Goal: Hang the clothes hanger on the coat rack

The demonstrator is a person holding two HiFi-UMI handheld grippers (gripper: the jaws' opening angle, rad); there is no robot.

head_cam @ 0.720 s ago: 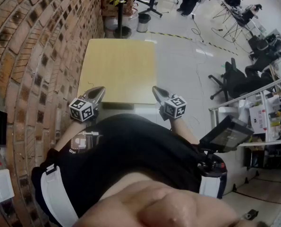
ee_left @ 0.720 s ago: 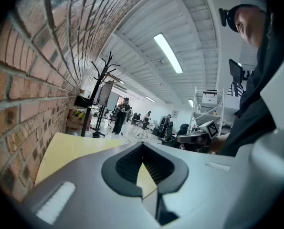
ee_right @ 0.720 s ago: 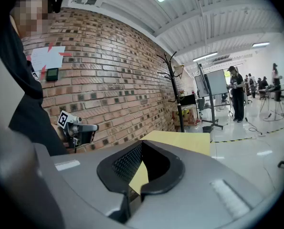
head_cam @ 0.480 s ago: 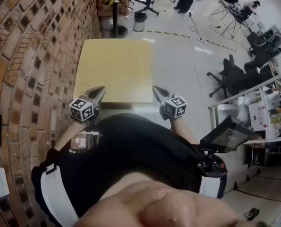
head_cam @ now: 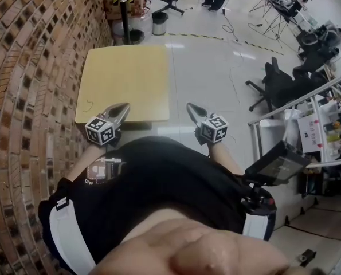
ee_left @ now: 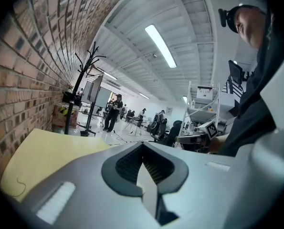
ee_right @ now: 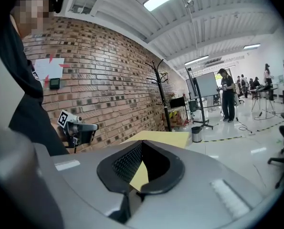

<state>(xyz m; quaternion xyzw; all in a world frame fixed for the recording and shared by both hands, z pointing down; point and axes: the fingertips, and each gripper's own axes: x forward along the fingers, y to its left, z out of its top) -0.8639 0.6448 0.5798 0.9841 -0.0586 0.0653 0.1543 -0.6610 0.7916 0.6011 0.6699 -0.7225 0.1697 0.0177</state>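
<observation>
Close against the person's body, the left gripper [head_cam: 123, 106] and right gripper [head_cam: 191, 107] point nearly level toward the yellow table [head_cam: 124, 73], both clenched on nothing. Beyond it, the coat rack [head_cam: 123, 13] stands near a bin [head_cam: 159, 23], contents unseen.

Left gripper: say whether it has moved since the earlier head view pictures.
Yes. The left gripper has shifted right against the yellow table: earlier by its near left corner, now further along the near edge.
</observation>
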